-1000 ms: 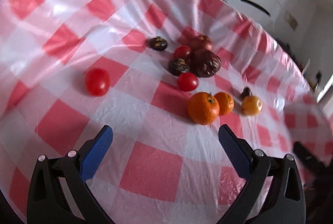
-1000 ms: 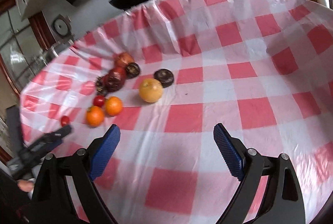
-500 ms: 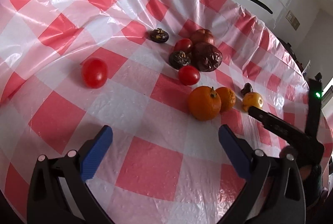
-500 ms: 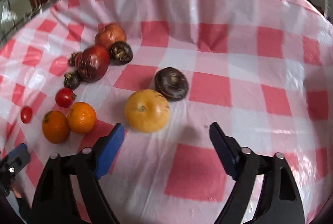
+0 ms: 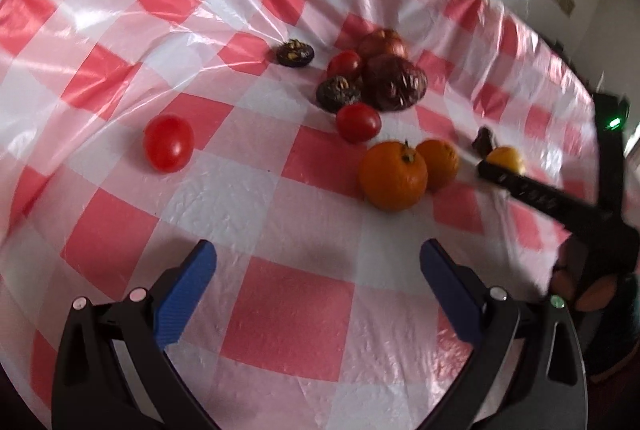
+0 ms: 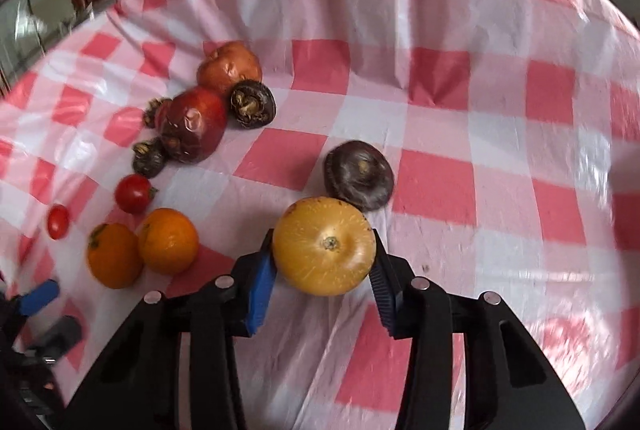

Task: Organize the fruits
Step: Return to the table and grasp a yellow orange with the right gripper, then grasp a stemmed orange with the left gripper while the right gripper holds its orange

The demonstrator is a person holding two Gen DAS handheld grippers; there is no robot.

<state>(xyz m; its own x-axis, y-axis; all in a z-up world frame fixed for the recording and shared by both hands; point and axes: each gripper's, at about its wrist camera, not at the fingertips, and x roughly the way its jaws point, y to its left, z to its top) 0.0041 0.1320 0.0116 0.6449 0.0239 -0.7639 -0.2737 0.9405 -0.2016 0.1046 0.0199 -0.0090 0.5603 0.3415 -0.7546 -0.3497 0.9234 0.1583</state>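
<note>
Yellow fruit (image 6: 324, 245) is pinched by right gripper (image 6: 323, 276) (left gripper (image 5: 318, 292) spread, empty); mangosteen (image 6: 359, 180) at 1 o'clock may be nudged on lifting.

A table is covered by a red-and-white checked plastic cloth (image 6: 436, 186). On it are laid two oranges (image 6: 114, 256) (image 6: 169, 240), touching, near three small tomatoes (image 5: 168, 143) (image 5: 358, 122) (image 5: 344, 64), two large dark red fruits (image 6: 193, 124) (image 6: 229, 67), several dark mangosteens (image 6: 358, 180) (image 6: 253, 104) and a yellow fruit (image 6: 324, 245).
</note>
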